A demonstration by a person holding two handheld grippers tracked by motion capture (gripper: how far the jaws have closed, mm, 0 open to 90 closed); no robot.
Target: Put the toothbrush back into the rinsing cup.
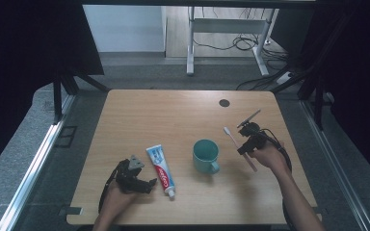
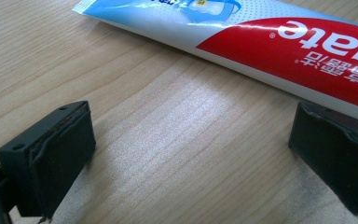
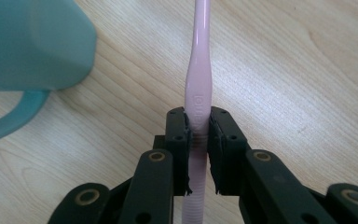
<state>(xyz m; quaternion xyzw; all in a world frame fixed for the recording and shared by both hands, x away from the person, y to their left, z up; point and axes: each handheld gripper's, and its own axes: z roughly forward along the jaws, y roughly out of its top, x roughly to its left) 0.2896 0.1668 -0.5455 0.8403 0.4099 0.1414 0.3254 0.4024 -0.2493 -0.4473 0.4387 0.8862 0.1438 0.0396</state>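
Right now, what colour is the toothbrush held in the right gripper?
Pale pink plastic toothbrush; clearest in the right gripper view.

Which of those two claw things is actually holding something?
The right gripper: its jaws are shut on the pink toothbrush. The left gripper is open beside the toothpaste.

From my feed, the wooden table is my anchor. A small dark round spot sits on it near the far edge. Beyond that far edge I see grey floor, then a white-framed desk with loose black cables under it and trailing right. Black curtains hang on both sides of the table, and the room behind them is dark. A metal rail runs along the floor left of the table.
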